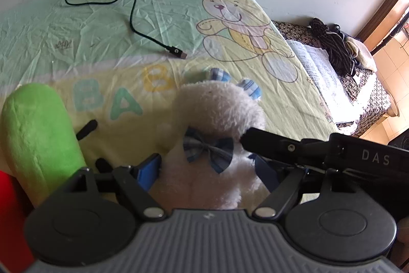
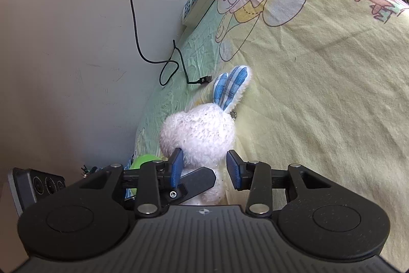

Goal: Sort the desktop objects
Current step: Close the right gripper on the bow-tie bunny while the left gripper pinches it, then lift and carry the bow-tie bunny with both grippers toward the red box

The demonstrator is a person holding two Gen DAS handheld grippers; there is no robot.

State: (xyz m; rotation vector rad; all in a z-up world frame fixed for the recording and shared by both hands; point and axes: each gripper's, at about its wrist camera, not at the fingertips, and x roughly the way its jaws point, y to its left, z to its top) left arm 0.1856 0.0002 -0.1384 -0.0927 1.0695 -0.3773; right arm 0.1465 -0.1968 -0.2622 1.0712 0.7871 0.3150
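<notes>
Plush bunny [image 1: 217, 119] looks light and squishy; left gripper [image 1: 207, 170] hugs its body, right gripper [image 2: 205, 166] sits wide around it; squeeze mid-torso, not ears.

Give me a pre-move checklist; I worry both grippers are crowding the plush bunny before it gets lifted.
1. Plush bunny sits between the left gripper pads: ok.
2. Left grip firm on it: cannot tell, fur hides the contact.
3. Right gripper straddles the bunny, jaws apart: ok.
4. Grippers clear of each other: not ok, their fingers cross at the bunny.
5. Charging cable apart from the bunny: ok.
</notes>
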